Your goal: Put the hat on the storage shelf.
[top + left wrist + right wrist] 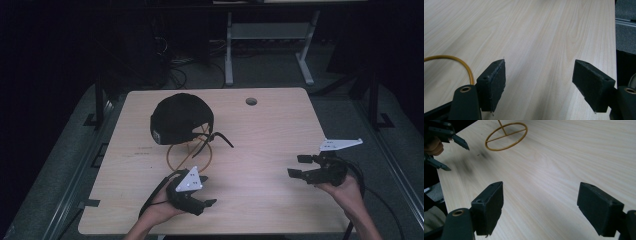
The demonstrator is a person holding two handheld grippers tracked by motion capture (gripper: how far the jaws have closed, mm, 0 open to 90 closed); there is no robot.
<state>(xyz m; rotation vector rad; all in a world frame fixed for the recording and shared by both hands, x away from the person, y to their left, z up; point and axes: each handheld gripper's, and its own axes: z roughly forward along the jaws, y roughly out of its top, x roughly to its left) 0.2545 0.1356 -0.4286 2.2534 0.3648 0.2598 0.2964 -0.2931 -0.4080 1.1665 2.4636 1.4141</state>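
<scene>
- Near the table's (260,130) front left, the left gripper (209,202) gapes wide, empty
- At right, the right gripper (298,166) likewise wide, empty; black cap (177,117) on yellow wire stand (172,152) far left

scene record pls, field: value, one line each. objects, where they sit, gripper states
surface: light wood table with a round hole near its far edge
cap: black cap on the far left part, sitting on a stand
stand: yellow wire stand, ring base flat on the table under the cap
left gripper: open, holding nothing, near the front edge, just in front of the ring
right gripper: open, holding nothing, at the right side, jaws pointing left
contact: neither gripper touches cap or stand
</scene>
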